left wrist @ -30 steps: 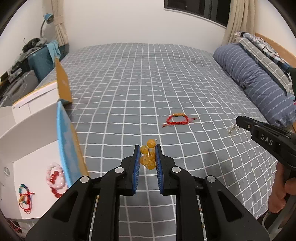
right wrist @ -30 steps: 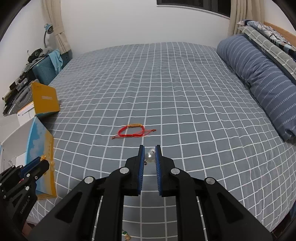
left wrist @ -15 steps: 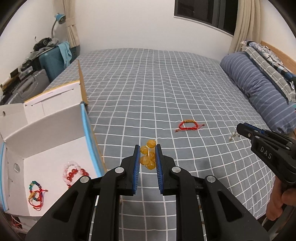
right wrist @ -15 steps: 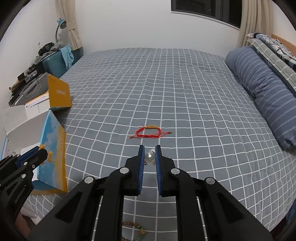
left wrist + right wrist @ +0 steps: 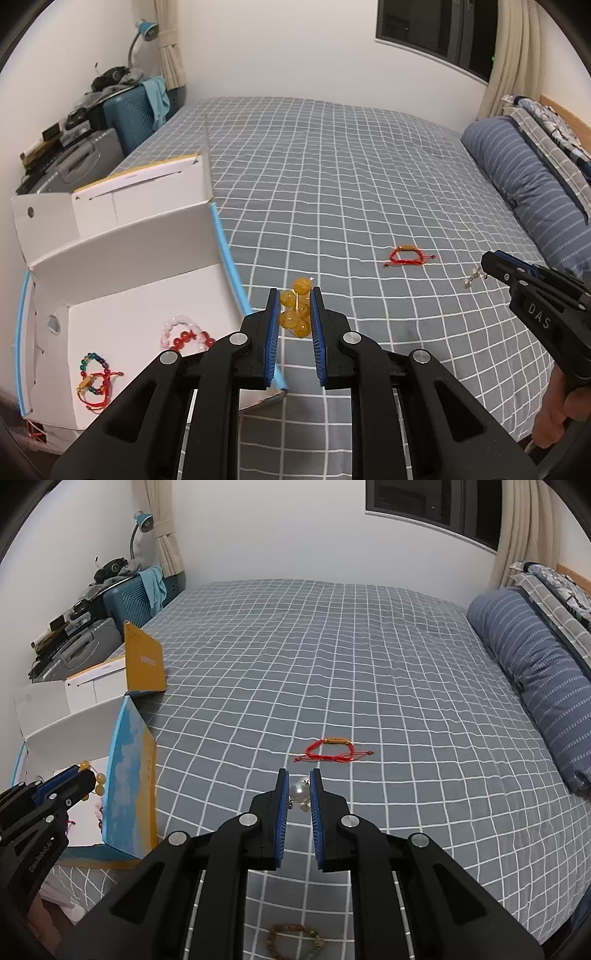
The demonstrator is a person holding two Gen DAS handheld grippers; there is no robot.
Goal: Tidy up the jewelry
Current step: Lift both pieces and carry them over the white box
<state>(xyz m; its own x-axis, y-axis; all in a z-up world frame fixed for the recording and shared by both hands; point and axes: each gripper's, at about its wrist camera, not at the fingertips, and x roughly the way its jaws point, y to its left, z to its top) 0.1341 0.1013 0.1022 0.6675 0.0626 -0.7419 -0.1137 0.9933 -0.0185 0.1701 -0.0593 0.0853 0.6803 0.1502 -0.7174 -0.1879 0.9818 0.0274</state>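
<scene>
Left gripper (image 5: 294, 314) clamped on amber bead bracelet (image 5: 295, 312), held just right of the open white box (image 5: 147, 258). Right gripper (image 5: 299, 794) clamped on pearl earring (image 5: 299, 791). Red cord bracelet (image 5: 332, 751) lies on bed (image 5: 332, 646) just beyond.

Below my jaws the bed (image 5: 332, 657) fills most of both views, covered in a grey sheet with a white grid. On it, right of centre in the left view, a red cord bracelet (image 5: 406, 255) lies flat. An open white cardboard box (image 5: 155, 266) sits on the bed at the left edge of the frame, with its blue and yellow flaps (image 5: 129, 775) raised. A blue striped pillow (image 5: 535, 672) lies along the right side, with a checked one (image 5: 546, 583) behind it at the upper right. At the bottom of the right view, a brown bead bracelet (image 5: 295, 938) rests on the sheet.
</scene>
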